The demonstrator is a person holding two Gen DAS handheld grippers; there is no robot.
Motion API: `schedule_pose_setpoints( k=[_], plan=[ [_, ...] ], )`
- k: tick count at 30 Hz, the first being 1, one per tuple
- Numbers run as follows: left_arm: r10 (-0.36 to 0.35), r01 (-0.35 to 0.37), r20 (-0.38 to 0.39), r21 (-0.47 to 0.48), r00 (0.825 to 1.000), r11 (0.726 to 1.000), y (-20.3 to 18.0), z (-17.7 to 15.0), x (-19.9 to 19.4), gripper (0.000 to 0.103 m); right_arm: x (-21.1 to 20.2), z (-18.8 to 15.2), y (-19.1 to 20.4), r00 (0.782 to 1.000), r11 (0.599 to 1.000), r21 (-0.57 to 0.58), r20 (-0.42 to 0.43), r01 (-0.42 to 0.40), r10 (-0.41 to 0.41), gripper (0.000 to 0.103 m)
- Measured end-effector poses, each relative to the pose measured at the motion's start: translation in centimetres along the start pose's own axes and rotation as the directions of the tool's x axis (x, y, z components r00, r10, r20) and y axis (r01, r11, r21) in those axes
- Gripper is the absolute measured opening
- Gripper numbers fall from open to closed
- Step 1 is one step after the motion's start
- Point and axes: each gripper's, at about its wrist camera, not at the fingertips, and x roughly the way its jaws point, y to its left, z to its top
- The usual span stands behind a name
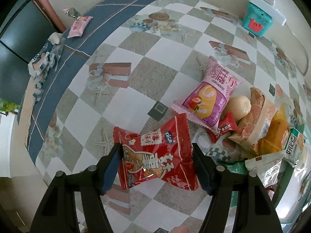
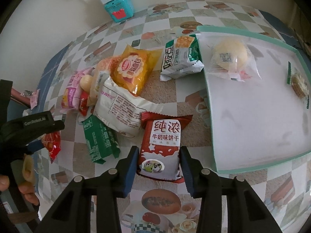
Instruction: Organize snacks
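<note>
In the left wrist view my left gripper [image 1: 156,151] is closed on a red snack packet [image 1: 155,155], its pads touching both sides. A pile lies to its right: a pink cake packet [image 1: 209,95], a round pale bun [image 1: 238,106], a small red candy [image 1: 225,127], an orange packet [image 1: 276,134]. In the right wrist view my right gripper [image 2: 158,155] grips a dark red milk-biscuit packet [image 2: 162,149] on both sides. A white tray with a green rim [image 2: 206,89] at the right holds a wrapped bun [image 2: 230,55] and a biscuit packet [image 2: 298,84].
A teal box [image 2: 119,9] with a white power strip stands by the back wall. In the left wrist view a pink packet [image 1: 78,27] and a blue-white wrapper [image 1: 45,60] lie on the blue tablecloth border at the left. White [image 2: 124,104] and green [image 2: 101,137] packets lie mid-table.
</note>
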Motion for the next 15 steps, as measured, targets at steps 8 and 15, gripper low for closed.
schedule_pose_setpoints(
  k=[8,15],
  plan=[
    [0.014,-0.014,0.033,0.004,0.999,1.0,-0.8,-0.7,-1.3,0.071,-1.1,0.2,-0.6,1.0,1.0,0.014,0.014,-0.027,0.027,0.044],
    [0.007,-0.007,0.057,0.013,0.998,1.0,-1.5,-1.1,-2.4,0.071,-2.6,0.2,-1.2,0.997,0.998,0.026,0.045,-0.062,0.061,0.044]
  ],
)
